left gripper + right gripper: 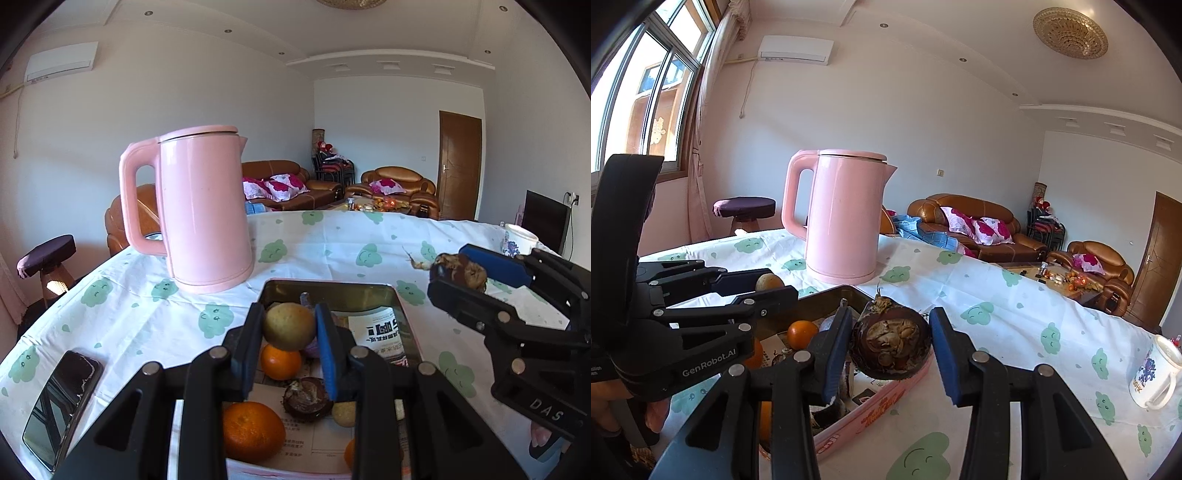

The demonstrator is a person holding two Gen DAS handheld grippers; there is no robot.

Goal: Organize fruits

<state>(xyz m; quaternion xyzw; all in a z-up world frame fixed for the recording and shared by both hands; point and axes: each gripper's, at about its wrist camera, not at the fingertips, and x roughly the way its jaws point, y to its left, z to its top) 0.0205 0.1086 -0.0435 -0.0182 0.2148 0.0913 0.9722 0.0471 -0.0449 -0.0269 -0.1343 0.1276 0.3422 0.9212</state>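
Yellow-green and round, the small fruit sits pinched between the left gripper's blue pads, held above the metal tin where oranges lie on printed paper. It looks firm and light; gripping across its widest middle suits it. The right gripper clasps a dark mangosteen by its hard rind, over the tin's near edge; its dry calyx looks brittle.

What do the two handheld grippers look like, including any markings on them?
Both are matte black plastic linkages with round silver pivot pins and flat blue pads on the fingers. The left gripper carries white "GenRobot.AI" lettering on its side, seen from the right wrist view. The right gripper shows raised "DAS" letters on its body, seen from the left wrist view.
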